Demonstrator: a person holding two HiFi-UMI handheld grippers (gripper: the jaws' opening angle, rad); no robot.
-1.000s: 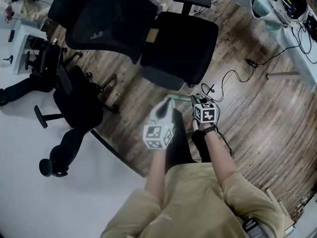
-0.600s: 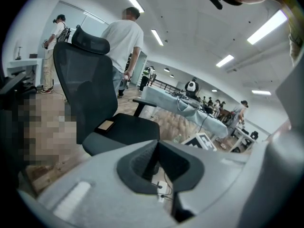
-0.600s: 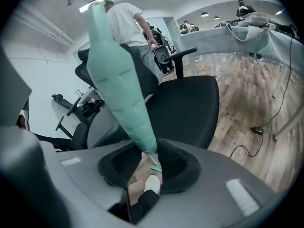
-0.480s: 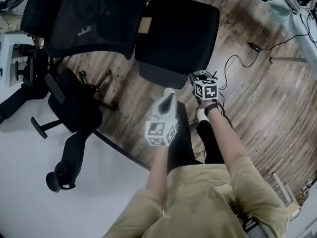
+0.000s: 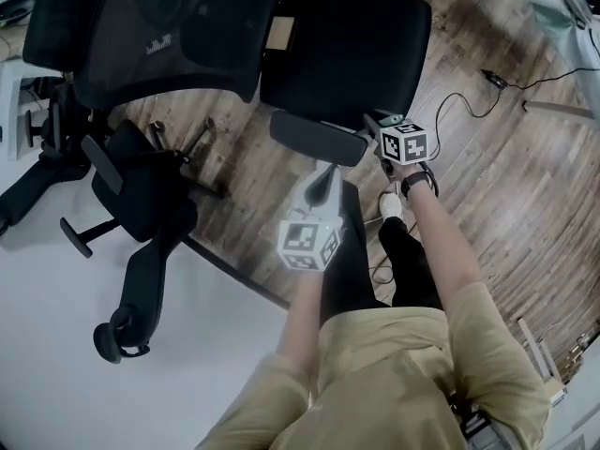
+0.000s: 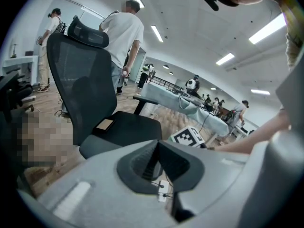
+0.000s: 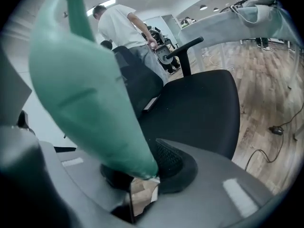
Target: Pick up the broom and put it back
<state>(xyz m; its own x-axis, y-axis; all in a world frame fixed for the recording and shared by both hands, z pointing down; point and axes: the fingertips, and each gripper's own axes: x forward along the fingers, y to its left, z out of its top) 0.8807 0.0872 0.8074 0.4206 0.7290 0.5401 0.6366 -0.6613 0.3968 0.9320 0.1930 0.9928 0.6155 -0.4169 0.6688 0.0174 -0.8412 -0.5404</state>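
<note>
The broom shows as a thick green handle (image 7: 90, 80) that fills the left of the right gripper view and ends between the jaws of my right gripper (image 7: 142, 167). Those jaws are closing, and their dark pads press on the handle's end. In the head view only a sliver of green (image 5: 391, 118) shows by the right gripper (image 5: 375, 125), which hangs at the front edge of a black chair seat (image 5: 347, 54). My left gripper (image 5: 323, 172) is lower and to the left, over the wood floor. It points at that seat with its jaws together and nothing between them (image 6: 154, 163).
A mesh-backed office chair (image 5: 159, 36) stands left of the seat. Another black chair (image 5: 141, 204) lies tipped over on the white floor. Cables (image 5: 469, 101) trail over the wood floor at the right, near a desk leg (image 5: 558, 111). People (image 6: 126, 32) stand behind the chairs.
Both grippers have moved up the picture toward the black chair seat, the right one farther, with the green handle in it. The right gripper now reaches the seat's front edge.
</note>
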